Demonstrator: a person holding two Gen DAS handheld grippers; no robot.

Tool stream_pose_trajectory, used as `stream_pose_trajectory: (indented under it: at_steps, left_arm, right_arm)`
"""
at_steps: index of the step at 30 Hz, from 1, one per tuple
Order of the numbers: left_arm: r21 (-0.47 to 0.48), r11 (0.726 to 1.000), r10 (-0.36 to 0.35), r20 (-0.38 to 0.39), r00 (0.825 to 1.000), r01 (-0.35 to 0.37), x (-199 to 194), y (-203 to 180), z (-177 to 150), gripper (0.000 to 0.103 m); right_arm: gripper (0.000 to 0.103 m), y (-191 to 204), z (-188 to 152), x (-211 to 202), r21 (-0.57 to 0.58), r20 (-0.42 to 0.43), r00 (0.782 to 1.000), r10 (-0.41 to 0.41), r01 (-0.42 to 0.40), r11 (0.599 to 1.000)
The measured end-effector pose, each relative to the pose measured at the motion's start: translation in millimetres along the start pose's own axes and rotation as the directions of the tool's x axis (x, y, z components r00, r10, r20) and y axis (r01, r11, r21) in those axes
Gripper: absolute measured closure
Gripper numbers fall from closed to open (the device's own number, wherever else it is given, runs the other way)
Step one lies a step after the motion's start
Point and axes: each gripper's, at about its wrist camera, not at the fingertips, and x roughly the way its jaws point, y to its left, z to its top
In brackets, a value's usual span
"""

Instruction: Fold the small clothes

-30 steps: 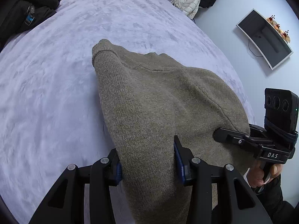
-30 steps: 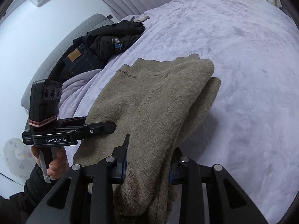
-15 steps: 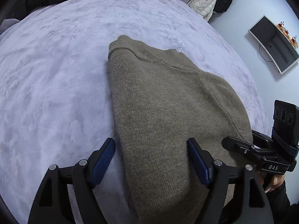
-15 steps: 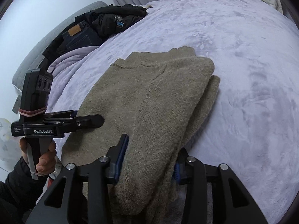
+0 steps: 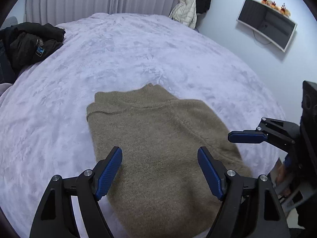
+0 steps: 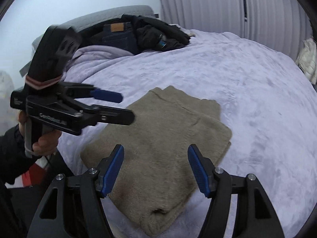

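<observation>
The olive-brown knitted sweater (image 5: 158, 148) lies folded into a compact, roughly rectangular bundle on the lavender plush blanket (image 5: 128, 55) covering the bed, at the near edge of it. In the left wrist view it fills the lower centre, its ribbed collar at about 12 o'clock of the bundle and the body running toward 6 o'clock under the camera. In the right wrist view the stacked layers show clearly: a lower layer peeks out along the 3 o'clock side, and a thick rolled fold faces the camera at 6 o'clock.

The left gripper (image 5: 159, 170) is released, its blue pads spread wide above the cloth and pressing on nothing. The right gripper (image 6: 155, 167) is also let go, its jaws opening at this moment, with the sweater below the gap but not pinched.

As a judgement, the folding of this piece looks essentially done: no sleeve hangs loose and the edges are reasonably squared (the 3 o'clock edge is slightly stepped, which a tidier hand might even out). What seems left is at most a smoothing pat or moving the bundle aside. A pile of dark clothes (image 6: 150, 33), including jeans, sits at the far end of the bed near 11 o'clock; whether any of that belongs to the task I cannot tell.
</observation>
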Motion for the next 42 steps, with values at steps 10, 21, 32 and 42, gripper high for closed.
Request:
stream_pose_trajectory:
  at_steps: [10,21,32,42]
  left_arm:
    - [0.074,0.991,0.118,-0.108,0.987,-0.110,40,-13,-9,0.024]
    - [0.080,0.972,0.231,-0.116,0.966,-0.223,65,9,29,0.000]
    - [0.045,0.976,0.217,-0.197,0.956,-0.212,96,35,40,0.000]
    - [-0.048,0.942,0.316,-0.222,0.923,-0.334,118,92,73,0.000]
  right_arm:
    - [0.033,-23,-23,45,0.051,-0.143,0.989,0.047,-0.040,0.998]
    - [0.027,-47,18,61,-0.113,-0.193,0.977,0.086,-0.109,0.988]
    - [0.025,-91,18,102,-0.071,-0.221,0.974,0.047,-0.064,0.995]
    - [0.023,-85,53,92,-0.135,-0.196,0.970,0.142,-0.170,0.976]
